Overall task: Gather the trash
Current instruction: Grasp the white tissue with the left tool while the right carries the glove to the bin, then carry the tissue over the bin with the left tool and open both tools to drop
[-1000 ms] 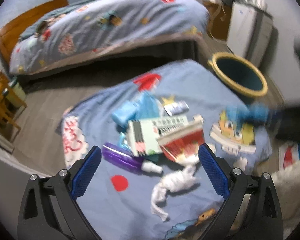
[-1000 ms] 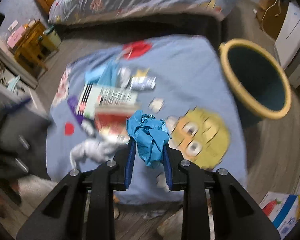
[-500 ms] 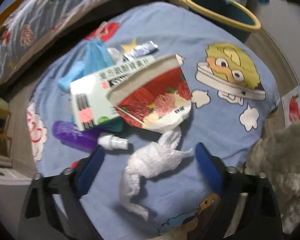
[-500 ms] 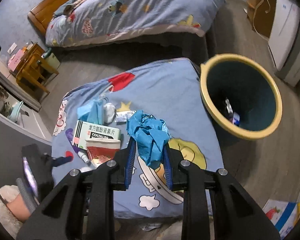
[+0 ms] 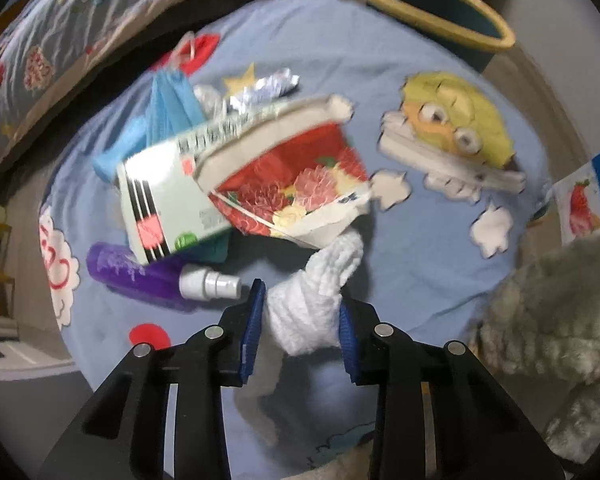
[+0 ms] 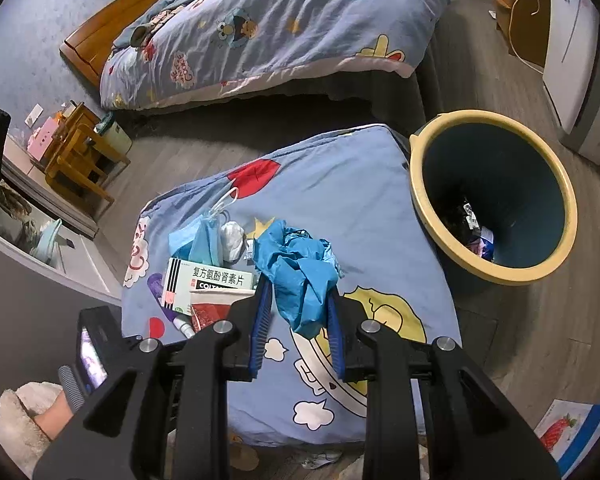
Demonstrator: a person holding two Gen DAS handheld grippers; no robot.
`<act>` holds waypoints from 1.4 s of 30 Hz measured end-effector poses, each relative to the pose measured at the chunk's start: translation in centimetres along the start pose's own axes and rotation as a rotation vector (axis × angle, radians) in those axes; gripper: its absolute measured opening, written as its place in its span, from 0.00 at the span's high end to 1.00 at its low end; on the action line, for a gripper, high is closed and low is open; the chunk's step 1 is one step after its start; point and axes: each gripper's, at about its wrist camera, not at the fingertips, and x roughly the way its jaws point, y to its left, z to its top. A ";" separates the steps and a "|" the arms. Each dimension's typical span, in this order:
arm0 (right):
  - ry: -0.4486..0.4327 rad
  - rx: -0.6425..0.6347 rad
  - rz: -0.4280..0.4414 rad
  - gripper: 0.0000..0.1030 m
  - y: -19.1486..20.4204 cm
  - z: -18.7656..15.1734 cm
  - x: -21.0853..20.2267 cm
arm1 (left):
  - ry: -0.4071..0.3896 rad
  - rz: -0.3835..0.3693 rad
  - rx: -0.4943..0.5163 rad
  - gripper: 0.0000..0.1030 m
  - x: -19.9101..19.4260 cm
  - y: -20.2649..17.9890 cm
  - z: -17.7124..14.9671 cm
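My left gripper (image 5: 300, 332) is shut on a white crumpled tissue (image 5: 320, 292) on the blue cartoon sheet (image 5: 416, 240). Behind it lie a red noodle cup (image 5: 300, 184), a green-white medicine box (image 5: 168, 196), a purple spray bottle (image 5: 140, 276), a blue face mask (image 5: 168, 104) and a foil wrapper (image 5: 264, 88). My right gripper (image 6: 298, 320) is shut on a crumpled blue glove (image 6: 300, 272), held above the sheet (image 6: 340, 200). The trash bin (image 6: 496, 200), teal with a yellow rim, stands to its right with some trash inside; it also shows in the left wrist view (image 5: 432, 4).
A bed (image 6: 268, 28) with a matching cover lies beyond. A wooden stool (image 6: 80, 148) stands at the left, a white appliance (image 6: 572, 60) at the far right. A fluffy white slipper (image 5: 560, 320) is at the lower right. A paper with a strawberry (image 6: 568, 428) lies on the floor.
My left gripper dropped toward the sheet and shut on the white tissue. My right gripper rose with the blue glove and the bin came nearer on its right.
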 end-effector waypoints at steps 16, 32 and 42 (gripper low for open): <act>-0.096 -0.006 -0.017 0.76 -0.4 0.4 -3.1 | -0.353 -0.051 -0.127 0.66 -10.7 1.3 3.3; -0.202 0.084 -0.098 0.76 -5.5 4.1 -5.3 | -0.467 -0.064 -0.135 0.66 -13.7 1.4 6.4; -0.188 0.200 -0.178 0.76 -12.1 6.5 -3.7 | -0.471 -0.067 -0.086 0.66 -12.8 -0.7 11.4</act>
